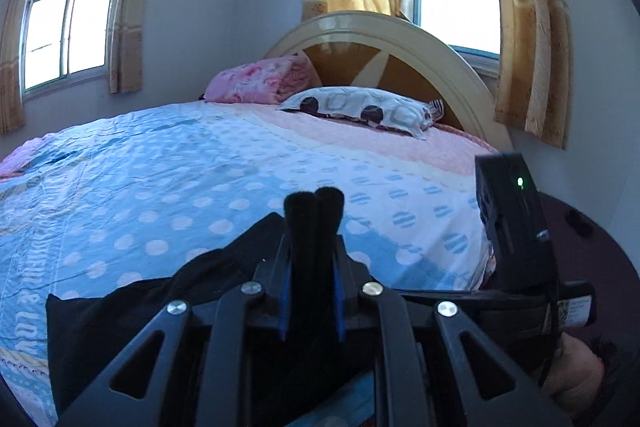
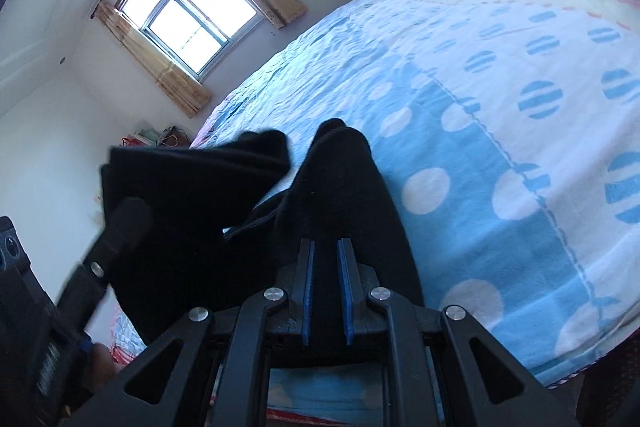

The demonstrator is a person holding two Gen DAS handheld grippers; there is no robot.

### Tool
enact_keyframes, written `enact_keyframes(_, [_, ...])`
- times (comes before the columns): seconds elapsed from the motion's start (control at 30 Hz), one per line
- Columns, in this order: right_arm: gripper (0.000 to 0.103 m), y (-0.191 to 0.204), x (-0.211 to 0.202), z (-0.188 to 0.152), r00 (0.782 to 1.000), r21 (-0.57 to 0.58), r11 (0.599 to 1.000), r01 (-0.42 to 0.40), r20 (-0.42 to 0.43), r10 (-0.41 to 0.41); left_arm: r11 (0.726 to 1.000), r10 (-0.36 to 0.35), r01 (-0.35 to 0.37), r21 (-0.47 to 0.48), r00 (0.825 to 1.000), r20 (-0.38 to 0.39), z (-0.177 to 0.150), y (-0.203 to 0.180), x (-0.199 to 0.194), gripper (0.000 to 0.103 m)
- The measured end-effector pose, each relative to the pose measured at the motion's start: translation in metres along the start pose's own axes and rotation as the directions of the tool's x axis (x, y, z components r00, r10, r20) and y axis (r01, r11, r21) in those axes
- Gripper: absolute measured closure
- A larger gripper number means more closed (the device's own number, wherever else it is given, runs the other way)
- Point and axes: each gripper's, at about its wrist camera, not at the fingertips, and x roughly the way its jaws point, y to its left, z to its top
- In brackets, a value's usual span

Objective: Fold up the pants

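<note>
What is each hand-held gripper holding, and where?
Both grip the black fabric pants: left hand-held gripper and right hand-held gripper each pinch an edge, which part unclear.

The left gripper (image 1: 314, 203) has its two black padded fingers pressed together, with black pants (image 1: 132, 311) bunched around and below them. Beyond lies a bed with a blue polka-dot bedspread (image 1: 192, 171), a patterned pillow (image 1: 360, 107) and a folded pink blanket (image 1: 260, 81) at the arched headboard (image 1: 400, 31).

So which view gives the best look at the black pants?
The right wrist view: the pants fill its middle, lifted and draped over the right gripper, with the left gripper at their edge. The left wrist view catches only a dark strip behind the linkage, above the bedspread.
</note>
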Motion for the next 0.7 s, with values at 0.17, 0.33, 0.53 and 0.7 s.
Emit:
enact_keyframes(0.17, [0.09,-0.004,0.003,-0.002,1.0,0.007,1.0,0.003,-0.005,-0.003,1.0,-0.005,0.005,0.007,1.0,-0.028,-0.012,-0.005,0.016,0.086])
enact_keyframes(0.33, [0.09,-0.017,0.004,-0.001,0.999,0.075,0.997,-0.035,-0.017,0.036,0.999,-0.028,0.03,0.031,0.997,-0.076,-0.024,-0.016,0.028,0.082])
enact_keyframes(0.53, [0.09,-0.032,0.002,0.001,0.992,0.176,0.977,-0.121,-0.013,0.126,0.996,-0.084,0.087,0.02,0.991,-0.106,-0.025,-0.014,0.009,0.049])
enact_keyframes(0.7, [0.09,-0.036,-0.006,0.005,0.979,0.215,0.956,-0.2,0.013,0.202,0.998,-0.061,0.058,-0.039,0.996,-0.063,-0.016,0.013,-0.028,0.036])
